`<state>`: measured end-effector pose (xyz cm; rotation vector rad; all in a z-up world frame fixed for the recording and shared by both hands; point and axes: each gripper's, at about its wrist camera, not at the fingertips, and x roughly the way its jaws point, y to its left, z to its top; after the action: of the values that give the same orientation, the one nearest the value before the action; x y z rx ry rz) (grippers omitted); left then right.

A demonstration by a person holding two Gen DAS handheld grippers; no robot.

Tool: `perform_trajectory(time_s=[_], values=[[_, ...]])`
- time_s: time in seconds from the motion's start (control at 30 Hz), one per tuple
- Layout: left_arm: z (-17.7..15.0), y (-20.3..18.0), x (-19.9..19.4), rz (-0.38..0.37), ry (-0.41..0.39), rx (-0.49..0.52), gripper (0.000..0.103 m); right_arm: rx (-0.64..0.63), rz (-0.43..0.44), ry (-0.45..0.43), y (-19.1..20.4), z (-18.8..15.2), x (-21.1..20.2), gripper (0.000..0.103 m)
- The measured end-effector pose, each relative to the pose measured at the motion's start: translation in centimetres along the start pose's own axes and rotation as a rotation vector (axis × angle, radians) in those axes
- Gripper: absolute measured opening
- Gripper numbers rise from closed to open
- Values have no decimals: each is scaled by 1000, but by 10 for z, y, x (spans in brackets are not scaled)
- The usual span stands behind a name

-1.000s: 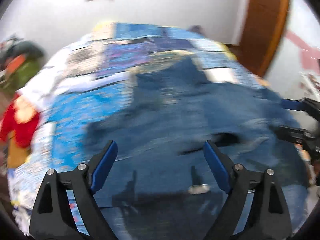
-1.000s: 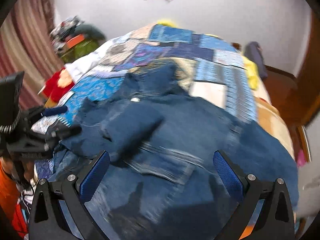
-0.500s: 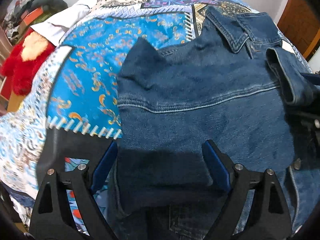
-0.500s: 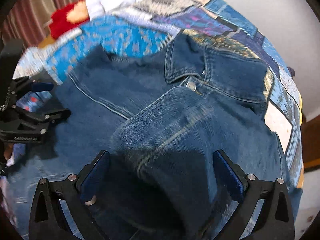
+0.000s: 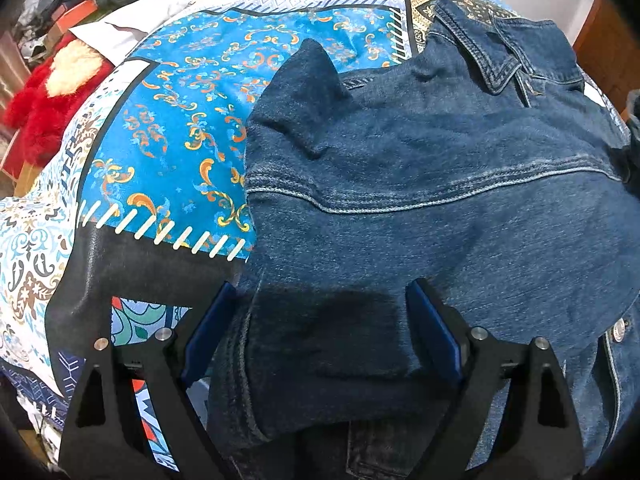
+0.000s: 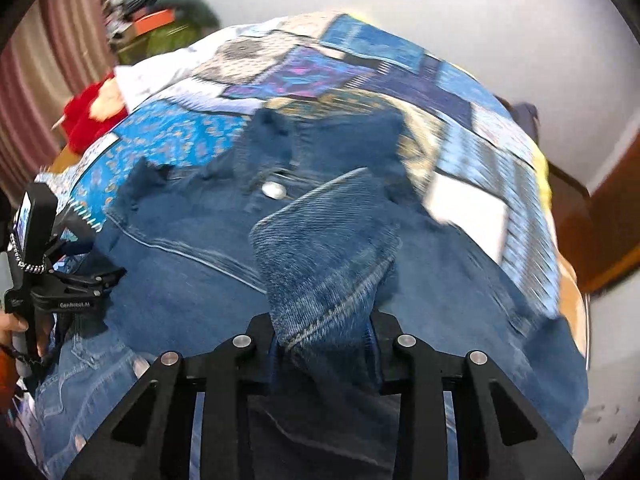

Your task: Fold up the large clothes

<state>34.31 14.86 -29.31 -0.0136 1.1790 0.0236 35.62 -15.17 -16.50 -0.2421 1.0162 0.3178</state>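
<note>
A dark blue denim jacket lies spread on a patchwork bedspread, collar at the far side. My left gripper stands open low over the jacket's left edge; denim lies between its blue pads without being pinched. In the right wrist view the same jacket fills the middle. My right gripper has its jaws closing, and a raised fold of denim sleeve is caught between them. The left gripper shows at the left edge, held by a hand.
A red plush toy lies off the bed's left side near a cluttered pile and a striped curtain. Brown wooden furniture stands at the right. A white wall is behind the bed.
My right gripper's jaws have come together on a fold of denim, and its view has tipped up. My left gripper dropped to the jacket's left edge, then held still, open.
</note>
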Motion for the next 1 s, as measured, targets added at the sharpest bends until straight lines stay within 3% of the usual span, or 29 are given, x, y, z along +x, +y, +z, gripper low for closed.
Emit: perform_trajectory(time_s=[0.13,0.23,0.37,0.4,0.53,0.67,0.7,0.8,0.83,0.9,1.0], values=[[-2,-3,0,32,-2,8,93,87,30,45,-35,-23,-6,31],[-2,-7,2,39,4,6,93,106,6,46,-50,-38,-10,31],[0,-8,4,46,13,2,94,107,-207,66,-75,-53,-22,44],[1,-9,5,55,14,3,95,107,-222,80,-82,-57,-25,45],[6,-15,5,90,11,28,95,160,-243,82,-115,-77,-44,46],[14,-31,-9,164,-7,112,94,308,-200,53,-159,-100,-72,47],[17,-36,-14,167,-16,126,94,346,-189,47,-170,-105,-77,52],[29,-52,-36,133,-57,150,94,471,-162,24,-205,-125,-90,86],[34,-57,-42,122,-72,153,94,509,-163,8,-215,-133,-93,92],[46,-71,-59,91,-106,160,94,580,-166,6,-235,-148,-91,92],[61,-100,-79,43,-153,186,94,669,-172,90,-265,-176,-73,92]])
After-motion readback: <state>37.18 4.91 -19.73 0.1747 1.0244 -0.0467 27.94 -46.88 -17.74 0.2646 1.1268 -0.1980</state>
